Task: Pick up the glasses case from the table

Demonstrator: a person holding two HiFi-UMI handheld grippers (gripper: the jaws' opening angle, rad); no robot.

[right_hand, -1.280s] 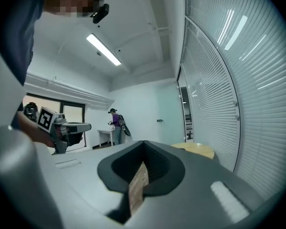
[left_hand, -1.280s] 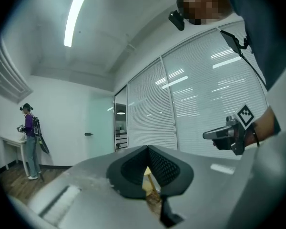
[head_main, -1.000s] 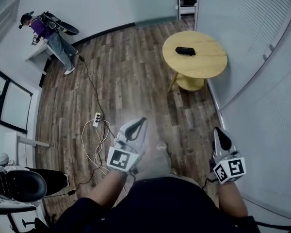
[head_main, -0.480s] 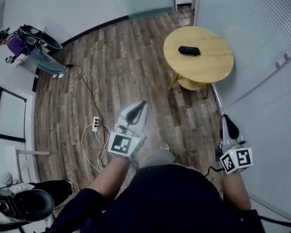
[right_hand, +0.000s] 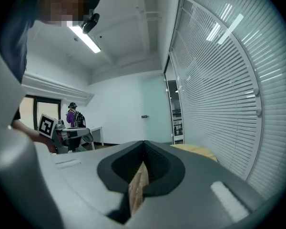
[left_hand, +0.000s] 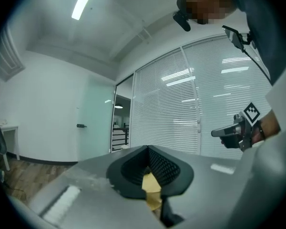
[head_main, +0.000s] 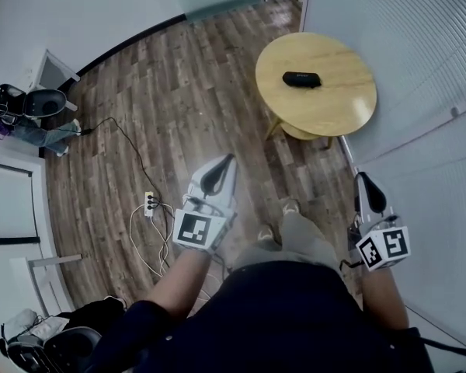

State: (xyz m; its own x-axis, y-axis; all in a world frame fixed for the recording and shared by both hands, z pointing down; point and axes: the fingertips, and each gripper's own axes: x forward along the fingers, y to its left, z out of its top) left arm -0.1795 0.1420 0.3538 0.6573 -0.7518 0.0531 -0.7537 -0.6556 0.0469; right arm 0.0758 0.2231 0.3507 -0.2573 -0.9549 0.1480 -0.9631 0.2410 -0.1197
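The black glasses case [head_main: 302,79] lies on the round wooden table [head_main: 334,111] at the upper right of the head view. Both grippers are held level well short of the table, above the wood floor. My left gripper [head_main: 221,167] points toward the table with its jaws closed together and nothing between them. My right gripper [head_main: 368,185] is beside the blinds, also shut and empty. In the left gripper view the jaws [left_hand: 148,150] meet at the tip. In the right gripper view the jaws [right_hand: 144,145] meet too, and the table's edge [right_hand: 196,150] shows just beyond them.
A glass wall with blinds [head_main: 419,61] runs along the right, close to the table. A white power strip with cables [head_main: 150,203] lies on the floor at the left. A person [head_main: 15,130] stands by a desk at the far left. A dark chair [head_main: 58,350] sits at the bottom left.
Both grippers have been carried forward toward the table, which now looks a little nearer. The person at the left has slid toward the frame's edge. The jaws have stayed shut.
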